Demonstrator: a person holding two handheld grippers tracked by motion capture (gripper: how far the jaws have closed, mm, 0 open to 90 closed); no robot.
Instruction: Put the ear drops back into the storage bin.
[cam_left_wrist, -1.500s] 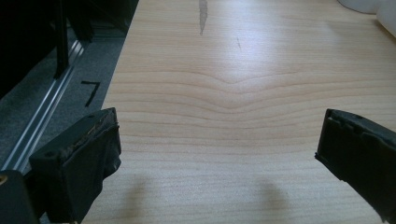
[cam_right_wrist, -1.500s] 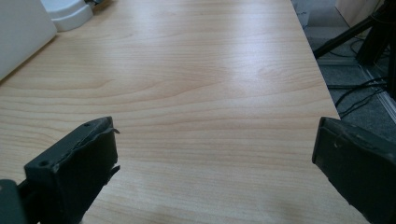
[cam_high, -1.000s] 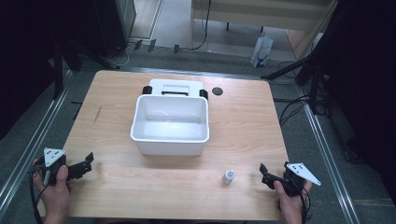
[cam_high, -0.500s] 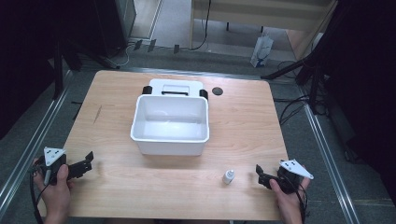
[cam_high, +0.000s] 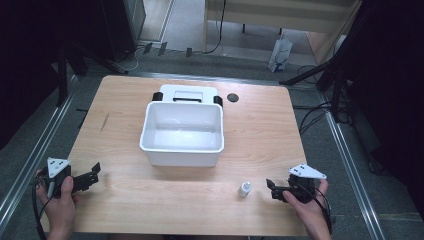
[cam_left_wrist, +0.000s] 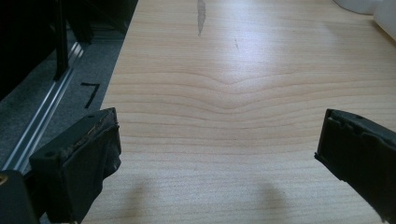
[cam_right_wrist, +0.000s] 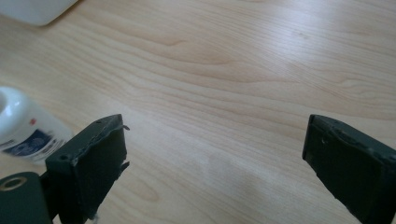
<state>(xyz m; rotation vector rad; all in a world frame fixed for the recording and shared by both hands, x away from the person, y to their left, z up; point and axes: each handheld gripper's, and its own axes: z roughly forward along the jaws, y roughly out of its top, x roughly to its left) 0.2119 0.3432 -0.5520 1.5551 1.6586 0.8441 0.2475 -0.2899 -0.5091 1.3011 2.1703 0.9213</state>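
Now the right hand-held gripper (cam_high: 273, 189), jaws spread, has edged closer to the small white bottle (cam_high: 244, 189).

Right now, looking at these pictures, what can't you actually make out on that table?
- Small white bottle: too small in the high view to read; in the right gripper view the left edge and the jaw cut off its blurred label.
- White lid behind the white bin: the bin's rim hides its near part.
- Dark round spot on the table: too small to identify.
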